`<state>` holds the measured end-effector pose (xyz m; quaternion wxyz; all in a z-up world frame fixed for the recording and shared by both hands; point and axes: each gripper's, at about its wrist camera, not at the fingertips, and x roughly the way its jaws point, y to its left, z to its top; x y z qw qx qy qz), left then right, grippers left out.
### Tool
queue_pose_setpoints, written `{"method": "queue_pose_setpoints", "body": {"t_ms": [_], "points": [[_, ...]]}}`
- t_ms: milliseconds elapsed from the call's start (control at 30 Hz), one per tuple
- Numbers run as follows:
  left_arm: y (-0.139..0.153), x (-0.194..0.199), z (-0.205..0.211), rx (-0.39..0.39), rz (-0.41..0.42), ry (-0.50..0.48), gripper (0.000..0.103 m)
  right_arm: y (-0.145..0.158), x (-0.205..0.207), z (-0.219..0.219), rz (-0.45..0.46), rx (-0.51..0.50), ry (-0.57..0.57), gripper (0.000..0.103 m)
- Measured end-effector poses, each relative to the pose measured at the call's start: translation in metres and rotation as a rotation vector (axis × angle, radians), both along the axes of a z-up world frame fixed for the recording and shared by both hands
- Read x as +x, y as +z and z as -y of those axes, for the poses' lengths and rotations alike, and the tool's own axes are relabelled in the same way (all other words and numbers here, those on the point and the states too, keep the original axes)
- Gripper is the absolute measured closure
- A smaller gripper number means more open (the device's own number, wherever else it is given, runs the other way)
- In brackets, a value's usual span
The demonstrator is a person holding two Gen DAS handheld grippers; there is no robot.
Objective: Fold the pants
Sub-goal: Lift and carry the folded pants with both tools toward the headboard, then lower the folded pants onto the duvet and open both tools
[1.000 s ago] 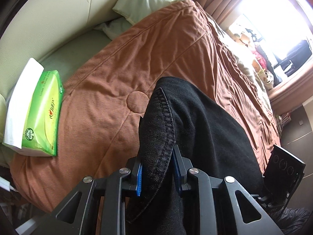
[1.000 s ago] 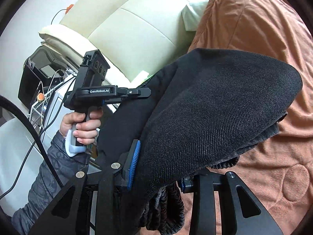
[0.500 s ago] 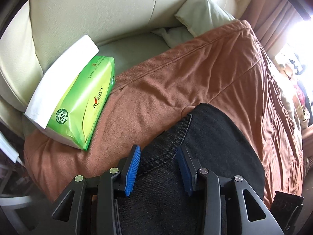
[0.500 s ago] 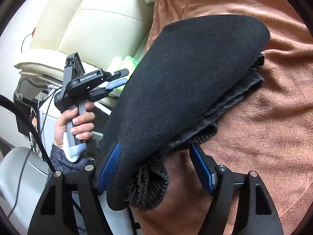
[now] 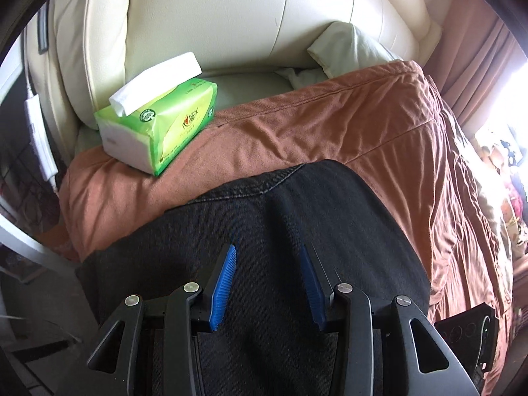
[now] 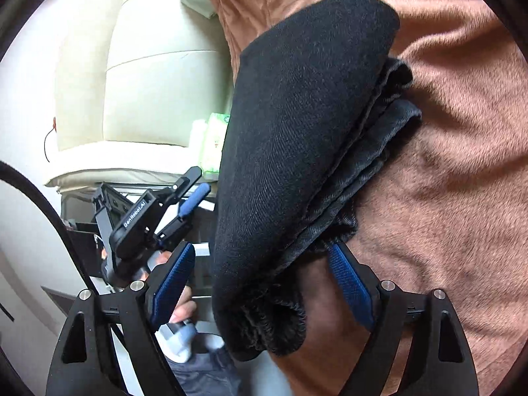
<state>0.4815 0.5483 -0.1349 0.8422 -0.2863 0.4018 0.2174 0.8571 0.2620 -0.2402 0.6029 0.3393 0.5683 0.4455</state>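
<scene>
Two black grippers, left (image 5: 268, 257) and right (image 6: 260, 260), jaws just opened, straddle folded black denim pants (image 6: 297, 132) lying released on a rust-brown bedspread (image 5: 330, 125).

One folded black pants (image 5: 290, 217), two grippers (image 5: 269, 280) (image 6: 260, 283), one green tissue pack (image 5: 165, 125), one brown blanket (image 5: 330, 125), one pale pillow (image 5: 346, 49).
</scene>
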Motion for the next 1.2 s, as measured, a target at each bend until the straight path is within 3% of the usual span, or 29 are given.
{"method": "queue_pose_setpoints", "body": {"t_ms": [167,300,467,567,633,733,833,1000,1067,1133,1200], "points": [[-0.003,-0.03,0.017,0.003,0.018,0.083,0.06,-0.006,0.002,-0.017,-0.002,-0.021,-0.008,0.018],[-0.009,-0.047,0.039,0.009,0.028,0.103,0.06,-0.001,0.003,-0.031,-0.016,-0.061,-0.015,0.007],[-0.023,-0.053,0.057,0.009,0.013,0.078,0.06,0.0,0.014,-0.027,-0.022,-0.073,-0.093,0.012],[-0.027,-0.056,0.064,0.024,0.007,0.071,0.06,0.01,0.022,-0.017,0.068,-0.109,-0.134,0.032],[-0.028,-0.058,0.066,0.031,0.009,0.071,0.06,0.017,0.028,-0.013,0.112,-0.124,-0.134,0.054],[-0.031,-0.056,0.07,0.03,0.001,0.059,0.06,0.026,0.034,-0.01,0.175,-0.154,-0.115,0.077],[-0.039,-0.052,0.077,0.036,-0.021,0.036,0.06,0.041,0.028,-0.015,0.271,-0.209,-0.125,0.087],[-0.045,-0.046,0.082,0.042,-0.059,0.037,0.06,0.034,0.024,-0.016,0.354,-0.328,-0.114,0.087],[-0.04,-0.047,0.088,0.05,-0.065,0.029,0.06,0.041,0.015,-0.016,0.369,-0.346,-0.112,0.08],[-0.035,-0.052,0.096,0.049,-0.051,0.008,0.06,0.051,0.011,-0.01,0.409,-0.419,-0.133,0.063],[-0.03,-0.056,0.105,0.038,-0.027,-0.009,0.06,0.065,0.005,-0.005,0.411,-0.432,-0.147,0.061]]}}
